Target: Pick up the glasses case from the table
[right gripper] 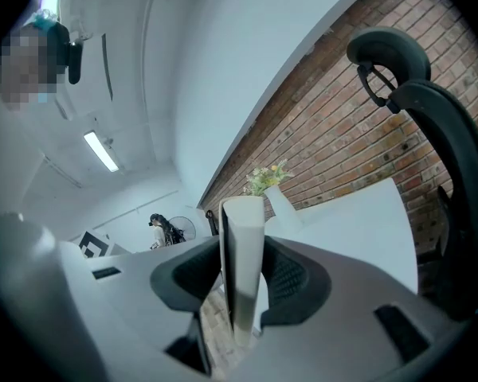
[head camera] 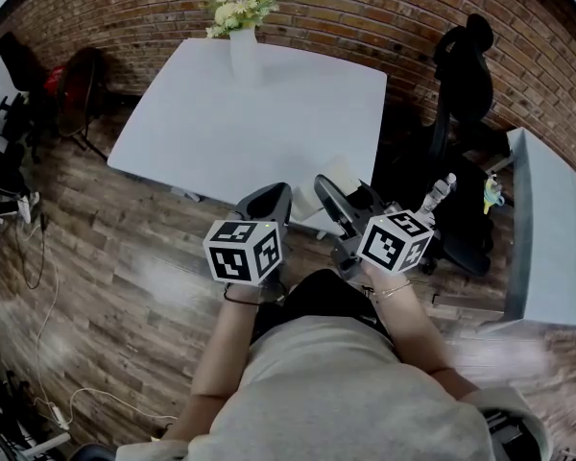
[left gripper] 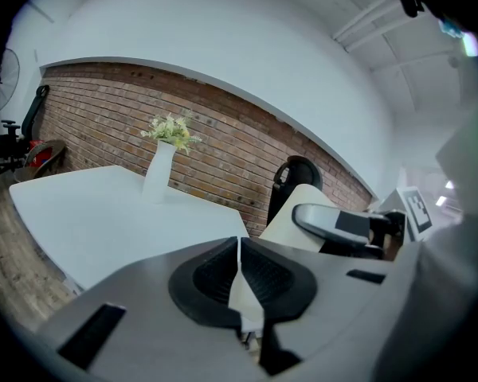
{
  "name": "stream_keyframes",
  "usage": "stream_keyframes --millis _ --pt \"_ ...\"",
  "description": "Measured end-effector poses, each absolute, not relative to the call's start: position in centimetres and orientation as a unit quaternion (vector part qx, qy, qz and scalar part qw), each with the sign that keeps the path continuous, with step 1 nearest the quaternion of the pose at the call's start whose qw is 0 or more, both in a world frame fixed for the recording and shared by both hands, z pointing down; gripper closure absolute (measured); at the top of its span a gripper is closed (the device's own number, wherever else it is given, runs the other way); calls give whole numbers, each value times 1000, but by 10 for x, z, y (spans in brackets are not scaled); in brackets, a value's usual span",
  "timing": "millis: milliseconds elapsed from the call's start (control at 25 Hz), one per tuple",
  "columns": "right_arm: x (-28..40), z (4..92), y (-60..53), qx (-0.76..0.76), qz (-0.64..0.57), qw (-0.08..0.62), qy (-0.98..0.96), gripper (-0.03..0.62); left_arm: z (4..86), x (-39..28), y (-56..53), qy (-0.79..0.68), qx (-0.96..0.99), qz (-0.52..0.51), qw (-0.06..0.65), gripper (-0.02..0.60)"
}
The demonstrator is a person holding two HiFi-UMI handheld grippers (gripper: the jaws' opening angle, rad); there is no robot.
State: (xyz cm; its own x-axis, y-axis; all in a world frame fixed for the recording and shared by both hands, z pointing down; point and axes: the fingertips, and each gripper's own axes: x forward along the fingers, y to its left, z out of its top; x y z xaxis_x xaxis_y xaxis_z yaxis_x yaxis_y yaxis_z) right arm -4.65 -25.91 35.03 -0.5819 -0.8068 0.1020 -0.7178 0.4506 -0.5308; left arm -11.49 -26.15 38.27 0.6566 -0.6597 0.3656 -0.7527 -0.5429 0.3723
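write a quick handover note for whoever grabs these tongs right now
Grip: the left tongs are shut and empty. The right tongs are shut on the glasses case, seen edge-on between the pads.
Things: the case is lifted off the table, near its front edge. Only a vase of flowers stands on the table, at the far side.
Done: the pick-up.
Left: probably just keep the grip firm.

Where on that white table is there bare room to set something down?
The white table is bare from the flower vase at its far edge down to the near edge. Crowded only at the near right corner, where the right hand-held gripper clamps the glasses case beside the left hand-held gripper.
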Motion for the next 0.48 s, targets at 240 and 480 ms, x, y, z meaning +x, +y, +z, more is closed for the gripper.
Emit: stream_keyframes --millis 240,480 --pt "-50 349 -259 -440 -262 78 855 444 388 -113 -259 -403 873 101 256 566" --pt "-47 351 -260 -443 -269 79 851 445 393 -115 -259 -404 871 109 259 568"
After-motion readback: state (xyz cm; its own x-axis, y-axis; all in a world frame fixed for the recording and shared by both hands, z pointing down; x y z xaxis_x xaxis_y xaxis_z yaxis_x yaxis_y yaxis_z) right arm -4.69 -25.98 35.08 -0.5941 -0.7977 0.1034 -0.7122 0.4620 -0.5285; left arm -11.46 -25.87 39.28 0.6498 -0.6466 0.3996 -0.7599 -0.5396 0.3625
